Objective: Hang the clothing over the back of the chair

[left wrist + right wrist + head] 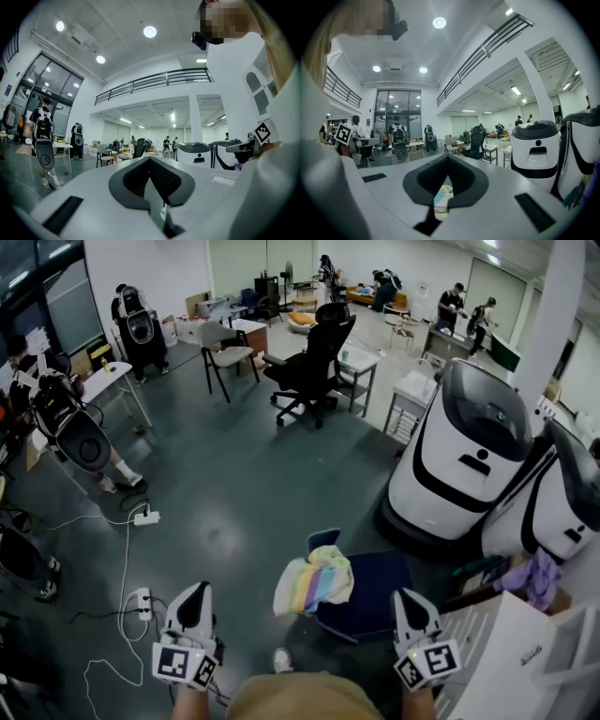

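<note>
My left tool (195,594) is low at the left of the head view, level with my right tool (411,600) on the other side, and both point forward across the grey floor (234,484). In the left gripper view, the left tool (151,164) has its jaws pressed together with nothing between them. In the right gripper view, the right tool (448,164) also looks closed and has no hold on anything. The pastel cloth seen through the notch under its jaws is the clothing (442,197) lying farther off.

The clothing (316,581), striped in yellow, pink, blue and white, is bunched on the left edge of the navy chair (370,601). The chair stands on the floor between my two tools and a little ahead of them. I cannot tell whether the clothing lies on the seat or across the back. Neither tool touches it.

Two white rounded machines (469,456) stand to the right of the chair, with a purple cloth (536,576) below them. A black office chair (314,362) stands well ahead, and a white power strip (145,517) lies on the floor to the left.
</note>
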The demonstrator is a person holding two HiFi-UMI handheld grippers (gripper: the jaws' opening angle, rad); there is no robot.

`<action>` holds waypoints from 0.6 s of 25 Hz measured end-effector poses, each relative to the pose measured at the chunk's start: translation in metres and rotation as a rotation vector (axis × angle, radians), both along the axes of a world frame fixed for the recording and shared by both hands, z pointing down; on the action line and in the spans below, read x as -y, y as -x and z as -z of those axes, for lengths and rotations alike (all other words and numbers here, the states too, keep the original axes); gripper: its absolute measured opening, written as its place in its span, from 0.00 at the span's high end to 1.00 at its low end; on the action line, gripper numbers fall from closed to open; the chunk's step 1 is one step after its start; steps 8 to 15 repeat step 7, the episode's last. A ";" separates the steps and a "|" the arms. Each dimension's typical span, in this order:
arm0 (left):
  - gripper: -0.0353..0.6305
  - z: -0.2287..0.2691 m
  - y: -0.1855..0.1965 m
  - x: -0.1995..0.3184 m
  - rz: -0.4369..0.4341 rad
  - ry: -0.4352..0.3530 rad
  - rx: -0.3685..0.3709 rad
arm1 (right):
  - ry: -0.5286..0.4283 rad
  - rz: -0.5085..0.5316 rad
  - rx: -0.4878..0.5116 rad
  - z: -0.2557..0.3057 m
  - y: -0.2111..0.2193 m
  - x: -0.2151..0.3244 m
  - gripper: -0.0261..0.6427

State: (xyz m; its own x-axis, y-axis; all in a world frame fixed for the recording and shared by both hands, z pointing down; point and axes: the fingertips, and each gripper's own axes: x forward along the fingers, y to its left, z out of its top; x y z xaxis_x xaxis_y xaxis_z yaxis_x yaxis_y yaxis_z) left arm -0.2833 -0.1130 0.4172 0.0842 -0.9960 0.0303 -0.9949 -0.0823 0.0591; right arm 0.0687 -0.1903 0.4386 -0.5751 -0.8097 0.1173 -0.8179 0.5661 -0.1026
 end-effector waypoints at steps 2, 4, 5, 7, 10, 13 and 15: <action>0.94 -0.001 -0.003 0.004 -0.011 -0.002 -0.002 | -0.002 -0.006 -0.004 0.000 -0.001 0.000 0.96; 0.94 -0.002 -0.005 0.008 -0.018 -0.002 -0.003 | -0.002 -0.009 -0.009 -0.002 -0.003 0.001 0.96; 0.94 -0.003 -0.005 0.010 -0.020 -0.001 -0.004 | -0.002 -0.010 -0.011 -0.004 -0.003 0.002 0.96; 0.94 -0.005 -0.006 0.013 -0.024 0.002 -0.006 | -0.003 -0.011 -0.012 -0.006 -0.004 0.003 0.96; 0.94 -0.005 -0.006 0.013 -0.024 0.002 -0.006 | -0.003 -0.011 -0.012 -0.006 -0.004 0.003 0.96; 0.94 -0.005 -0.006 0.013 -0.024 0.002 -0.006 | -0.003 -0.011 -0.012 -0.006 -0.004 0.003 0.96; 0.94 -0.005 -0.006 0.013 -0.024 0.002 -0.006 | -0.003 -0.011 -0.012 -0.006 -0.004 0.003 0.96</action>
